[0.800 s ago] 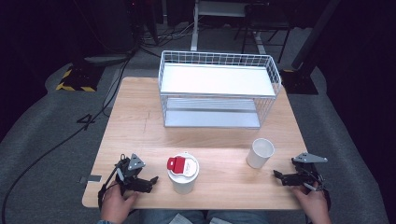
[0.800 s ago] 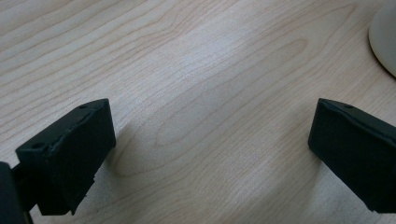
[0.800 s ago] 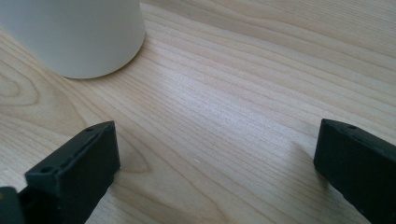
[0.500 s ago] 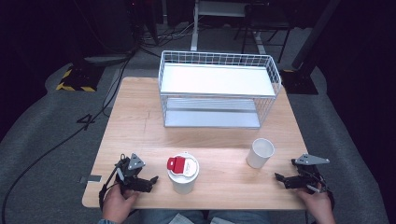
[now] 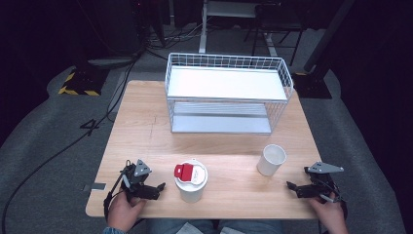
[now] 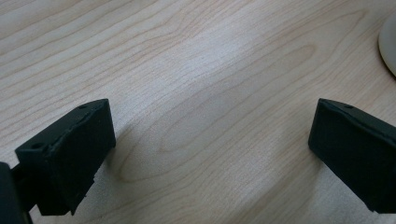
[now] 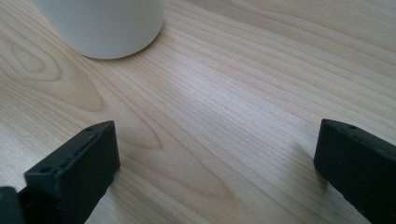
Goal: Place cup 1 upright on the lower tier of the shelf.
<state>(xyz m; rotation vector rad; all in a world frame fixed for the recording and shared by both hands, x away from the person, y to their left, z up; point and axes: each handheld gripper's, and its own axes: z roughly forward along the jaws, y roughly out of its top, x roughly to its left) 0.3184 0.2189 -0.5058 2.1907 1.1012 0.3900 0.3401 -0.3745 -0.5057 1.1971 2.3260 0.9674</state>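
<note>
your right gripper (image 5: 295, 188) rests low on the table (image 5: 234, 146) at the near right corner, jaws spread wide with bare wood between them. the open white cup (image 5: 271, 159) stands upright just ahead of it and inward, toward the table's middle. in the right gripper view the cup's base (image 7: 100, 25) sits beyond the jaws and off toward the left jaw, apart from both.

your left gripper (image 5: 157, 187) lies at the near left, jaws likewise wide and holding nothing. the lidded cup (image 5: 191, 181), white with a red tab on its lid, stands upright just beside its tips, on the inward side. in the left gripper view a pale curved edge (image 6: 388, 44) shows at the far right, probably that cup, well off the jaw line.

judgement: each hand is nearest its own cup; neither cup lies on a gripper's axis yet. both cups' long axes are vertical, so a level side grip suits. swing the right gripper inward to centre the open cup.

the wire shelf rack (image 5: 226, 92) stands at the far side, well apart from both cups.
</note>
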